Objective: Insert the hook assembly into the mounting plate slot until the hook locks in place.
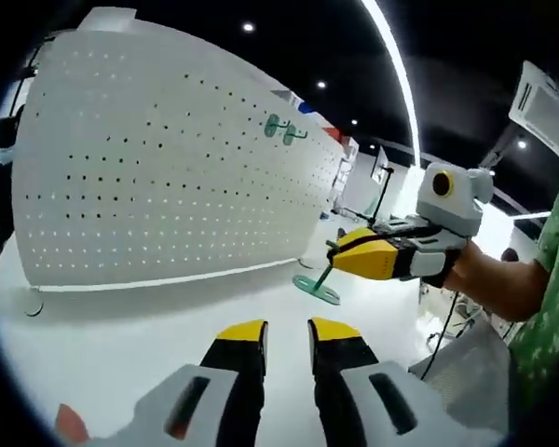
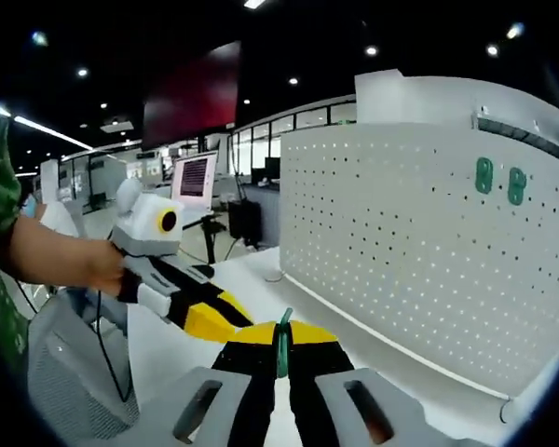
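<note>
Each tool (image 1: 286,328) has yellow-tipped black jaws on a white body; green patterned sleeve (image 1: 552,279).

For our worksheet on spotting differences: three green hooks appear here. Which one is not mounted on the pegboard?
The green hook clamped in the right gripper, held over the table; the other two hooks hang side by side on the pegboard.

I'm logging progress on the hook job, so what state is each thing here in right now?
Right gripper: shut on the green hook, held above the table.
Green hook: gripped, not yet in the pegboard.
Left gripper: jaws slightly apart, nothing between them.
White pegboard: upright on the table.
Two green hooks: already mounted high on the pegboard.
</note>
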